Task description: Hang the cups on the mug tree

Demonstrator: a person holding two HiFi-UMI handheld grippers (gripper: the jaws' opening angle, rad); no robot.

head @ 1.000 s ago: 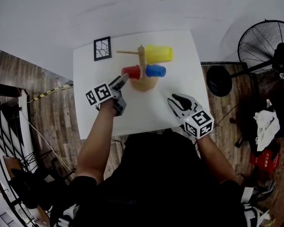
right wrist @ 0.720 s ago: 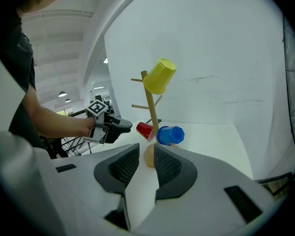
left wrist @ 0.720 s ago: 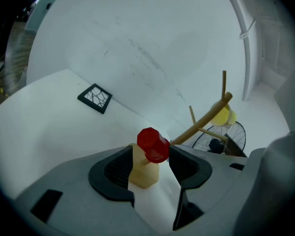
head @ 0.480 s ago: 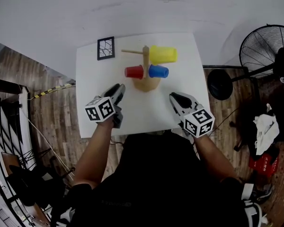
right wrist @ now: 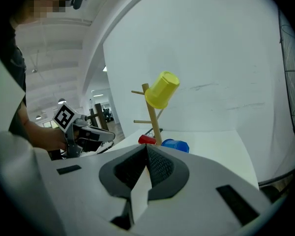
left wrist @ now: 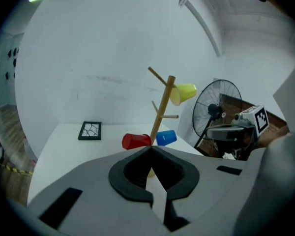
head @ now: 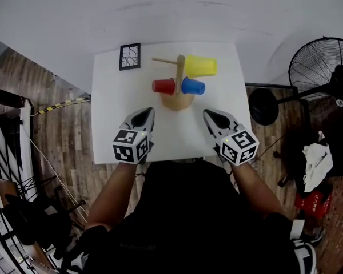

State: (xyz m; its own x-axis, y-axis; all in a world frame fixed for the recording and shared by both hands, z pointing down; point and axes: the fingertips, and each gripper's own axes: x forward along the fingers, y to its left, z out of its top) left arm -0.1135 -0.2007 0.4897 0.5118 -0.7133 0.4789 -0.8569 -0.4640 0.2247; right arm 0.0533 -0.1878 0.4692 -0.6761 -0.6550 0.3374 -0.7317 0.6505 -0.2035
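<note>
The wooden mug tree [head: 179, 84] stands at the middle of the white table [head: 111, 96]. A yellow cup [head: 202, 65] hangs on an upper peg, a red cup [head: 163, 86] on a low left peg and a blue cup [head: 192, 86] on a low right peg. My left gripper [head: 148, 111] hovers near the table's front edge, left of the tree, shut and empty. My right gripper [head: 207, 114] hovers at the front right, also shut with nothing in it. The tree [left wrist: 163, 113] with its red cup [left wrist: 135, 141] shows ahead in the left gripper view, and the yellow cup [right wrist: 162, 90] in the right gripper view.
A small black-framed picture [head: 130, 56] lies at the table's back left. A standing fan [head: 320, 67] is on the wooden floor to the right. A white wall runs behind the table.
My left gripper pulled back from the red cup toward the table's front edge and shut. My right gripper stayed near the front right and closed.
</note>
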